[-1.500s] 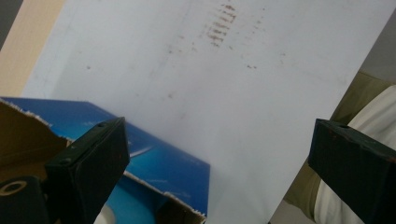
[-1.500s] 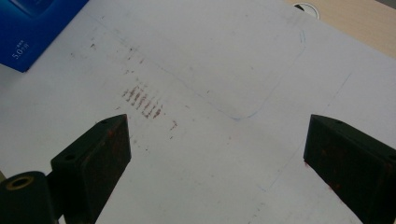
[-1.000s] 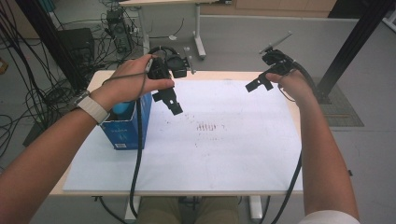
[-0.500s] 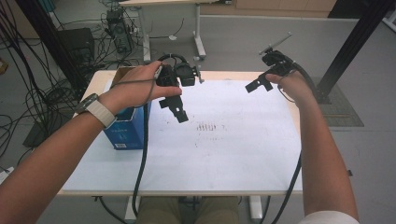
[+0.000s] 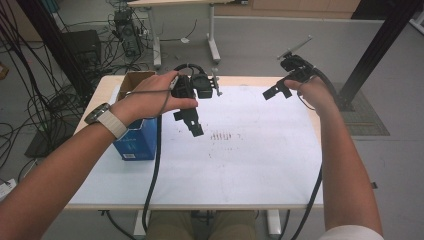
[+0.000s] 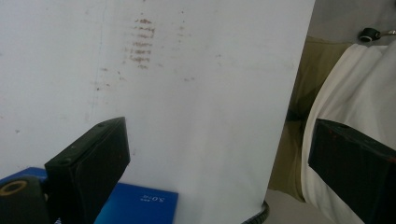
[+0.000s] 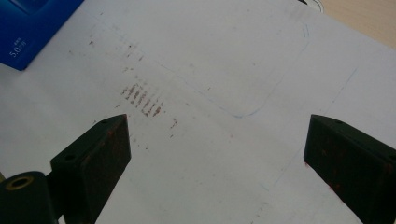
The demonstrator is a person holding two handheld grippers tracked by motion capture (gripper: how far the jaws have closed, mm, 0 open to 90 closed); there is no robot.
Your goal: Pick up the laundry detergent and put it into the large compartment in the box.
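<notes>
Two grippers, both with jaws spread and empty: left gripper [image 5: 192,125] hangs just beside the upright blue box [image 5: 136,142] at the table's left edge, right gripper [image 5: 274,91] well apart, so left reaches.

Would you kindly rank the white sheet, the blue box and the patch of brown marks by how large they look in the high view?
1. White sheet, by far the largest.
2. Blue box, partly hidden by the left forearm.
3. Patch of brown marks, the smallest.
</notes>
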